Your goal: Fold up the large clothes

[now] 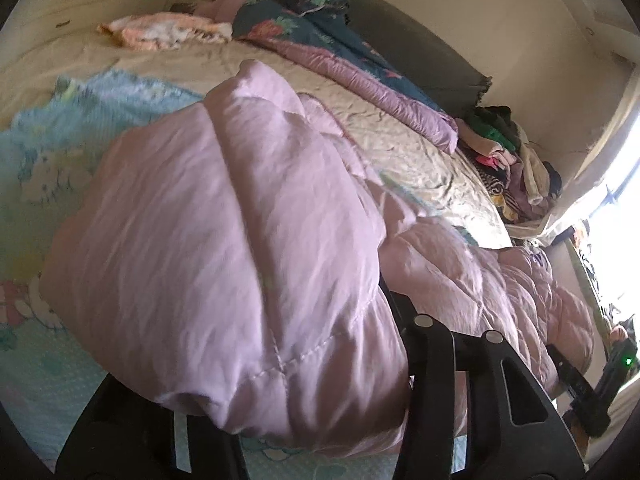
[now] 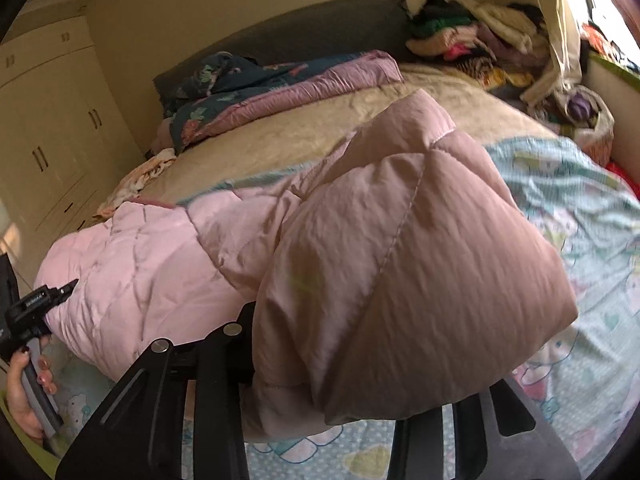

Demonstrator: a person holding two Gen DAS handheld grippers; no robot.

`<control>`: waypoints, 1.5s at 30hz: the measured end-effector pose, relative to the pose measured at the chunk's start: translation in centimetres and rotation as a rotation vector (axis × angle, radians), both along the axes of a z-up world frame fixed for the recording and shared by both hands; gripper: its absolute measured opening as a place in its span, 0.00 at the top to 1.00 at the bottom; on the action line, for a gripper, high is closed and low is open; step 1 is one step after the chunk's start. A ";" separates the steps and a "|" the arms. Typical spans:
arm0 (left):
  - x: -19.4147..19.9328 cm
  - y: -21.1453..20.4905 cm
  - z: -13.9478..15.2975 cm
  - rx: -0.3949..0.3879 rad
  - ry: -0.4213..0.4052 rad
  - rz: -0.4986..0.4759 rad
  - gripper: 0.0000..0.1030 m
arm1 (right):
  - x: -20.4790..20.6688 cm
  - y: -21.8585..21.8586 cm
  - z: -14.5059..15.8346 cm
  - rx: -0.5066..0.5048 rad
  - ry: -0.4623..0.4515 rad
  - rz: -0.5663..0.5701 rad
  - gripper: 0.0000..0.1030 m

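Observation:
A large pink quilted garment [image 1: 224,216] lies across the near part of the bed, and both grippers have an end of it. In the left wrist view a thick bunch of it fills the space between the jaws of my left gripper [image 1: 260,344], which is shut on it; the fabric hides the fingertips. My right gripper [image 2: 372,344] is likewise shut on the other bunched end of the garment [image 2: 416,248], fingertips buried. The garment's middle sags between them. The right gripper [image 1: 592,392] shows at the left view's edge. A hand [image 2: 24,392] holds the left gripper [image 2: 40,304].
Under the garment lies a light blue cartoon blanket [image 2: 568,208] on a beige bedspread [image 1: 320,76]. A dark floral quilt [image 1: 320,36] lies along the headboard. A pile of clothes [image 2: 472,36] fills the far corner by the window. A cream wardrobe [image 2: 48,120] stands beside the bed.

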State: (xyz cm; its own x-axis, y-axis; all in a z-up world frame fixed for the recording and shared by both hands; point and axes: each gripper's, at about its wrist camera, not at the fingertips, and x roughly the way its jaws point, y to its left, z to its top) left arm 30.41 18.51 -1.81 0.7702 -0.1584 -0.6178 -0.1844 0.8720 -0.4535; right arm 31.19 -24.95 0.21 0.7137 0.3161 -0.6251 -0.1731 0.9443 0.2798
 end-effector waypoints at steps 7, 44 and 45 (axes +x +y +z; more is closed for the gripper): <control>-1.0 -0.5 2.8 0.022 -0.025 -0.031 0.64 | -1.8 0.0 2.4 -0.013 -0.038 0.021 0.69; -10.5 -0.3 3.3 0.065 -0.020 -0.072 0.63 | -13.0 0.1 3.8 -0.028 -0.055 0.030 0.69; -10.7 -0.3 3.2 0.065 -0.019 -0.073 0.63 | -13.1 0.1 3.8 -0.029 -0.056 0.030 0.69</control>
